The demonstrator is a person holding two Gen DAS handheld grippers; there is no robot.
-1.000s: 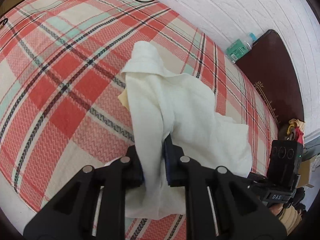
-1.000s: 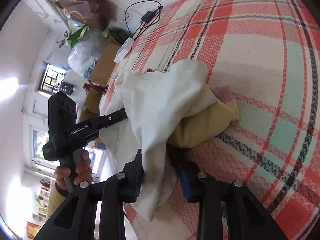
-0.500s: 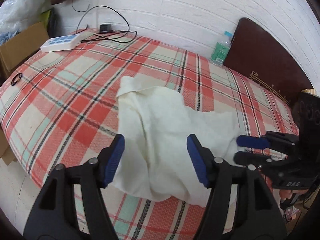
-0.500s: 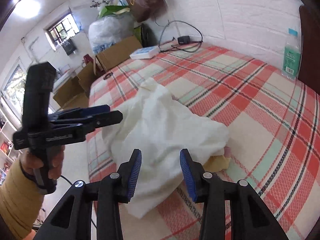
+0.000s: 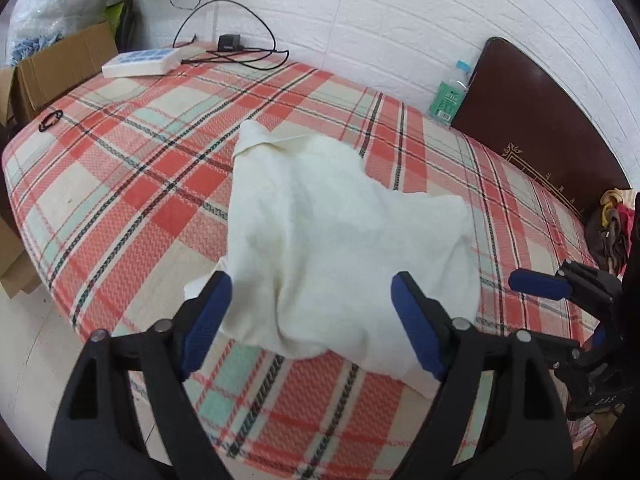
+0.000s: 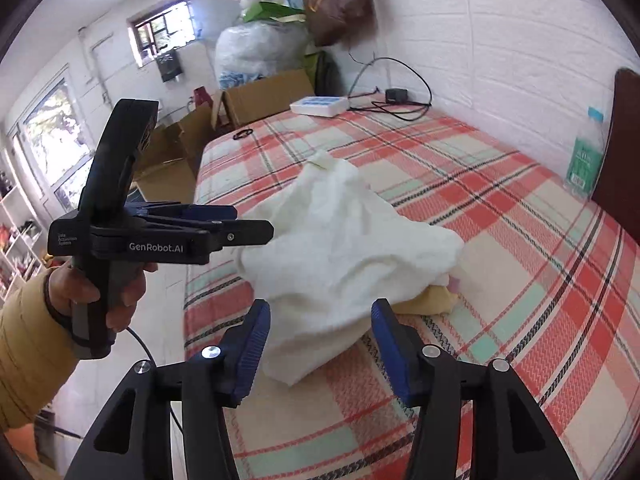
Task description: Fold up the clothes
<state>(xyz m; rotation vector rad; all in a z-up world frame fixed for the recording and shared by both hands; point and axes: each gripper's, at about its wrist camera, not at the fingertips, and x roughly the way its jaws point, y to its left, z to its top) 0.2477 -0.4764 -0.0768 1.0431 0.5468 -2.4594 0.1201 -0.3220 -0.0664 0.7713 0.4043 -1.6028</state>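
The left gripper (image 5: 312, 320) has just been opening; its blue-padded jaws stand wide apart above the near edge of the crumpled cream-white cloth garment (image 5: 336, 240), which shows between them but is not pinched. The right gripper (image 6: 320, 344) has likewise just been opening, its jaws apart and clear of the cloth, just short of its near corner. The garment lies in a heap on the red, cream and mint plaid bedspread (image 5: 120, 184), partly covering a folded yellow cloth (image 6: 432, 302).
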